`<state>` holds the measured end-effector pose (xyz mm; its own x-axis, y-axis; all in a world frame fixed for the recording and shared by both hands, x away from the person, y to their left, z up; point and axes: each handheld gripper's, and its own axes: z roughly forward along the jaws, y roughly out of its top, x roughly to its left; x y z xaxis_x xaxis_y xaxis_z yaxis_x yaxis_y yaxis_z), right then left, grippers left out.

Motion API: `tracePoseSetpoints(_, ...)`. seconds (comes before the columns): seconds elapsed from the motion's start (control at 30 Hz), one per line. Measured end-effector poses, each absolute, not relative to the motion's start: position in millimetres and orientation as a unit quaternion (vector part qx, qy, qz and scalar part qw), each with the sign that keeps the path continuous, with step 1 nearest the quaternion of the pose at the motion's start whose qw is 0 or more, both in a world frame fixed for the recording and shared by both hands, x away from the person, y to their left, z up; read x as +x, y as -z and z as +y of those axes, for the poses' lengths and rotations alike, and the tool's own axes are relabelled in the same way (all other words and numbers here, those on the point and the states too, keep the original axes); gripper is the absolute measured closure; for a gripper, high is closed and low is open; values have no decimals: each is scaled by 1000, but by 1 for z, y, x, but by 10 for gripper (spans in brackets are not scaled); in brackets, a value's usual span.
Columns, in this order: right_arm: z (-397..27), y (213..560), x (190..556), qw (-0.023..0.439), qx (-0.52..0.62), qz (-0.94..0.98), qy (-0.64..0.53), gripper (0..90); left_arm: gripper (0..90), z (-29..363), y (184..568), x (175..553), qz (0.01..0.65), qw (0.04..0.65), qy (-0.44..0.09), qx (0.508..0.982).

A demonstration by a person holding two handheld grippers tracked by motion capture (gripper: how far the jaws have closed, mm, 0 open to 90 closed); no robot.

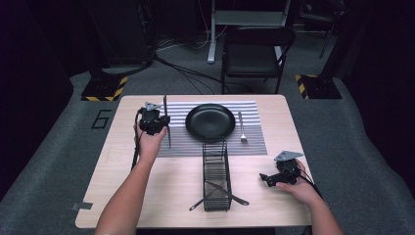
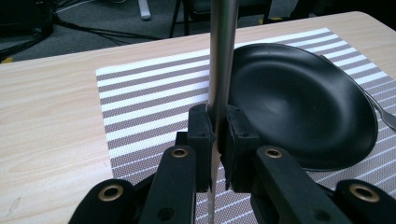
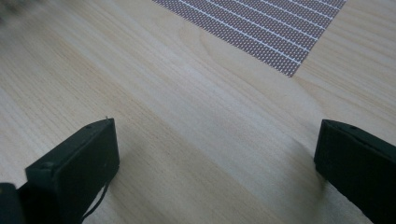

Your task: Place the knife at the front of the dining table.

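Observation:
My left gripper (image 1: 165, 123) (image 2: 217, 136) is shut on a slim silver knife (image 1: 167, 117) (image 2: 221, 56). It holds the knife near its middle, over the left edge of the striped placemat (image 1: 181, 142) (image 2: 149, 93). The knife runs lengthwise away from me, just left of the black plate (image 1: 210, 121) (image 2: 299, 102). A silver fork (image 1: 241, 127) (image 2: 380, 109) lies on the mat to the right of the plate. My right gripper (image 1: 268, 178) (image 3: 218, 142) rests low over the bare wood at the front right, jaws wide open with nothing between them.
A black wire basket (image 1: 217, 169) stands in the middle front of the wooden table (image 1: 122, 166) (image 3: 187, 107). Two pieces of cutlery (image 1: 230, 195) lie crossed in its near end and poke out. A corner of the placemat (image 3: 280, 37) shows ahead of my right gripper. A folding chair (image 1: 254, 54) stands behind the table.

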<state>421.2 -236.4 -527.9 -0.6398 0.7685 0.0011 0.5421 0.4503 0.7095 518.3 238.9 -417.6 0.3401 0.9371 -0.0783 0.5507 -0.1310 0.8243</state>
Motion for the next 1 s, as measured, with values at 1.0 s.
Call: tracePoseSetpoints(1.0, -236, 528, 421, 163, 392, 836, -348, 0, 826, 238, 437, 549, 558, 411, -233, 682)
